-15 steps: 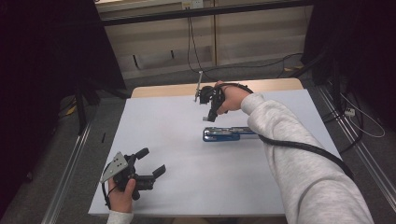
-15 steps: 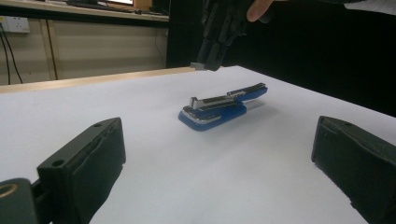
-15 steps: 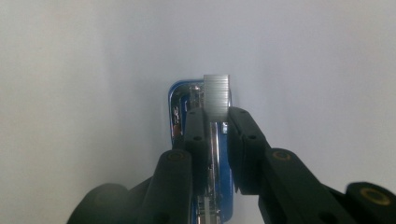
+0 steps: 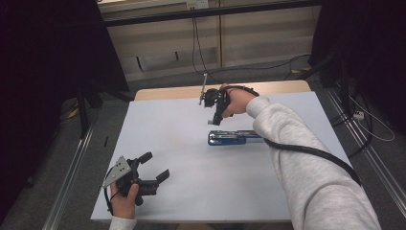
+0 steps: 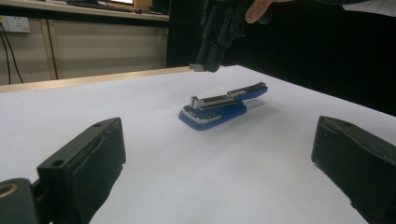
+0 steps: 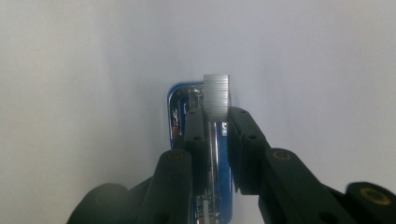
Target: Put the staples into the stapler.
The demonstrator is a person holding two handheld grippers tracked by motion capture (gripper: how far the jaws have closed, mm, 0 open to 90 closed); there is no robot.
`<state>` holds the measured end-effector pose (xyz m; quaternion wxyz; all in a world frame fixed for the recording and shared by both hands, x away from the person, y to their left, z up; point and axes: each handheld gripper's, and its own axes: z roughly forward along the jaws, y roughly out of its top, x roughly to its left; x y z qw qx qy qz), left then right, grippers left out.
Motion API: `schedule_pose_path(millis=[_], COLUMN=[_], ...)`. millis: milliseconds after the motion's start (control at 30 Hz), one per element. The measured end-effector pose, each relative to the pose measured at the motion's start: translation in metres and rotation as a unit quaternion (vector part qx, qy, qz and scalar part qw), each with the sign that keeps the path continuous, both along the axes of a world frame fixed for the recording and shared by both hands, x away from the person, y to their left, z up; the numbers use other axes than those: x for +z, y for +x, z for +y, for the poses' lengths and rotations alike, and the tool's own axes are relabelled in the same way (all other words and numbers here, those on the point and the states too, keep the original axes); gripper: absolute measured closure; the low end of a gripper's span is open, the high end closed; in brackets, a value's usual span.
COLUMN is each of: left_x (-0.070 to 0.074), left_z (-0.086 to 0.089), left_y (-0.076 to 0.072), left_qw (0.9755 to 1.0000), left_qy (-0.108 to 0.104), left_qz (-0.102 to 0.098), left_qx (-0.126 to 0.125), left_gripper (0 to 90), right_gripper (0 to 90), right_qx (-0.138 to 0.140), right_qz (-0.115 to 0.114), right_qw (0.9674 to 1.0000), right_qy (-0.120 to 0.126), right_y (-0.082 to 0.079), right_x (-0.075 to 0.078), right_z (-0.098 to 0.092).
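You have nothing legible here. The blue stapler (image 5: 223,106) carries no readable brand or number, and the white surface (image 4: 191,158) bears no print.

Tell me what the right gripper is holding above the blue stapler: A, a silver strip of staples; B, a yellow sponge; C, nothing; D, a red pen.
A: the right gripper has its jaws closed on a silver strip of staples above the open blue stapler.
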<state>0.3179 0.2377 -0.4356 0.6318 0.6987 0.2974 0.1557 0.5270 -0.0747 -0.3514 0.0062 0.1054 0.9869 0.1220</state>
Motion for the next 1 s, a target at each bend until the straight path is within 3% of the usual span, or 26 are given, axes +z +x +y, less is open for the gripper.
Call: schedule_pose_path(millis=[1000], left_x=[0.0], left_z=[0.0], left_y=[0.0], left_qw=[1.0], left_qy=[-0.001], left_qz=[0.0], left_qx=[0.0], left_gripper=[2.9], right_gripper=[78.5], right_qx=[0.003], right_qz=[0.011], right_qw=[0.9999], right_qy=[-0.001], right_y=[0.0], right_x=[-0.02], right_z=[0.003])
